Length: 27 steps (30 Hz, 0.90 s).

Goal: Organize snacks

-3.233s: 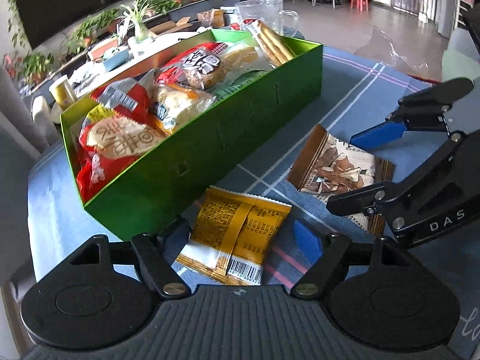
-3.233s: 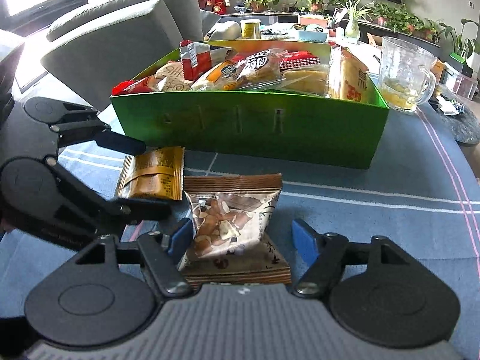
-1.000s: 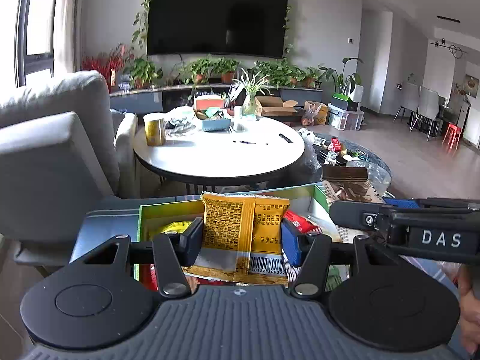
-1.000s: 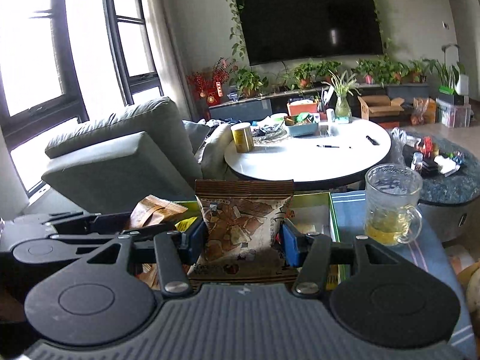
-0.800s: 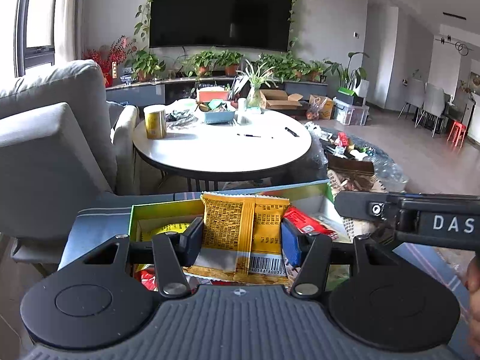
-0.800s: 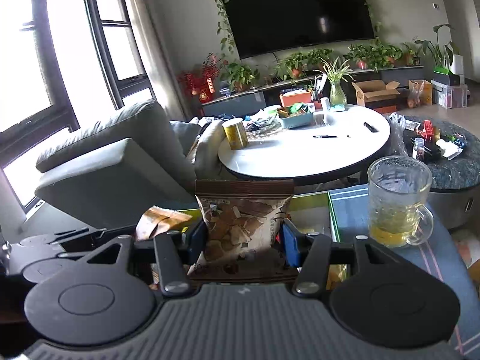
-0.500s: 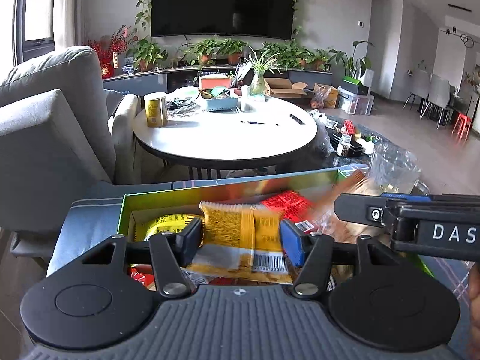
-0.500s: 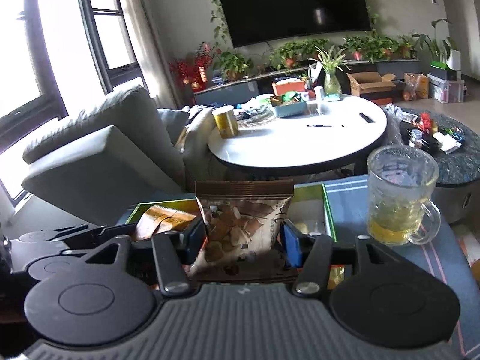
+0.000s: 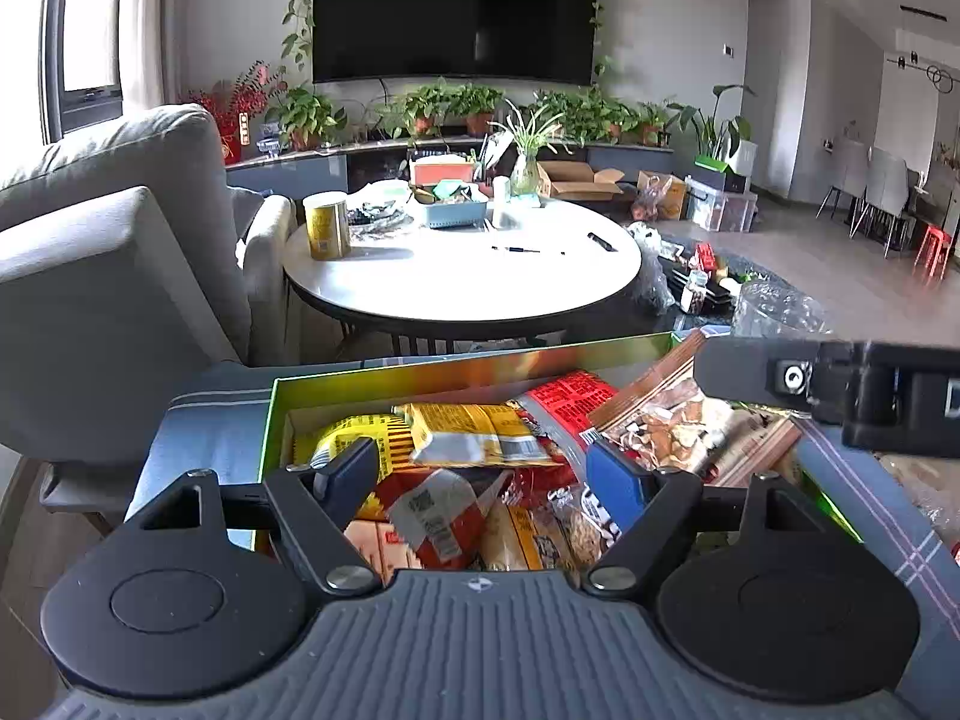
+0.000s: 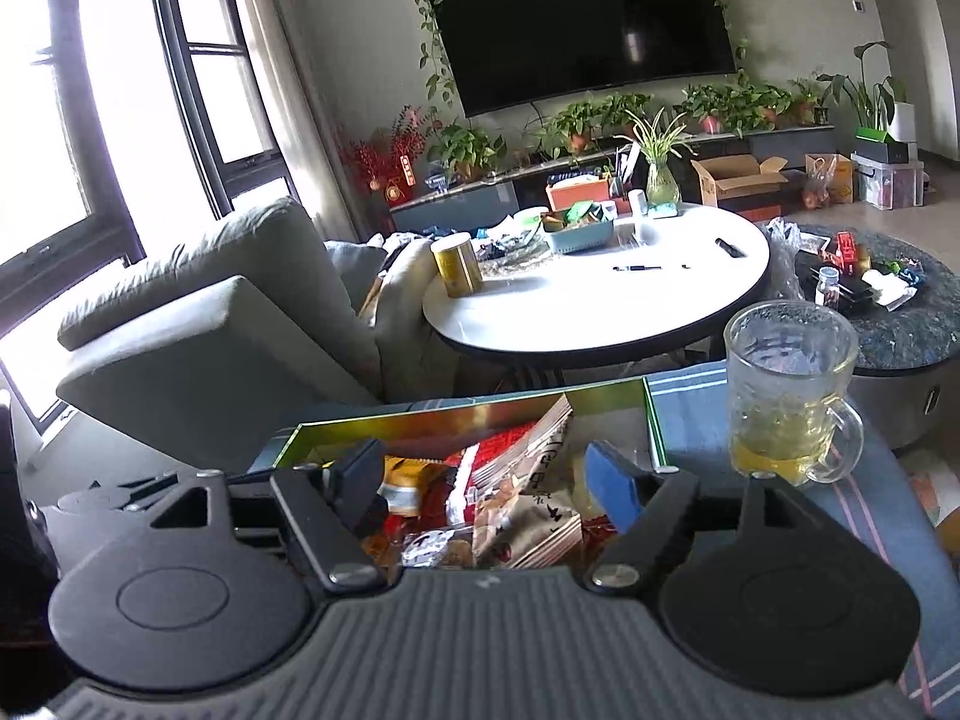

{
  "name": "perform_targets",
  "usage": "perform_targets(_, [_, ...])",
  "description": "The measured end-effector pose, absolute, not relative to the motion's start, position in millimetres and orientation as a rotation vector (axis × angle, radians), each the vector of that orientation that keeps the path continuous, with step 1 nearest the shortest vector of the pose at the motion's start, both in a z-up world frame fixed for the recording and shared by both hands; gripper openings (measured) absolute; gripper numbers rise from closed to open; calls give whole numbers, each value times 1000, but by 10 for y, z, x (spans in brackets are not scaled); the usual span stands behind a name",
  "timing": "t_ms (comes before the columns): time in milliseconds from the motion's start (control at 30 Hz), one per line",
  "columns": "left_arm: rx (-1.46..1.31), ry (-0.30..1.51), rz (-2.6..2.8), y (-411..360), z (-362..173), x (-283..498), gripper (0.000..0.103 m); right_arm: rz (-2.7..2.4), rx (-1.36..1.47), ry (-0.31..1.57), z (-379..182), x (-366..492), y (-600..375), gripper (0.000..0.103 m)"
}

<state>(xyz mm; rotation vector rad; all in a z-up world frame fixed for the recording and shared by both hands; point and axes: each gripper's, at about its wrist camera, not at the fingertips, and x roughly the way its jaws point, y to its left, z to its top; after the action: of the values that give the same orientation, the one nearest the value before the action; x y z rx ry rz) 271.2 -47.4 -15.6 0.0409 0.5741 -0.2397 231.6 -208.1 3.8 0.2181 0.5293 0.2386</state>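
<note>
The yellow packet (image 9: 465,441) that was pinched upright in the left tool (image 9: 483,471) a second ago now lies flat on the pile inside the green box (image 9: 480,363), and the left tool's jaws have just been opening, spread wide with nothing between them. Over in the right view, the brown nut packet (image 10: 522,516) that stood squarely between the pads half a second ago has tipped over and leans on the other snacks in the box; the right tool (image 10: 489,480) hangs above it with its jaws apart, pads clear of the wrapper. From the left camera that same brown packet (image 9: 678,426) rests at the right end of the box, just under the right tool's black arm (image 9: 840,387), which reaches in from the right. The arm's white lettering is cut off at the frame edge. A barcode shows on the yellow packet, and a red wrapper (image 9: 570,396) beside it carries white characters too small to read. The glass mug (image 10: 786,393) stands on the blue striped table (image 10: 888,516) just right of the box.
</note>
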Motion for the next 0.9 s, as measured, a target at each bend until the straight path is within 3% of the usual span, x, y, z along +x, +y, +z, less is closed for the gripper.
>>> perform_targets(600, [23,428,-225,-336,371,1913,80,284,198,441,405,1825,-2004,67])
perform_targets(667, [23,408,-221,-330,459,1818,85,289,192,416,501,1739,-1997,67])
perform_targets(900, [12,331,-178,-295,659,1373,88,320,150,308,793,1351,-1938,67])
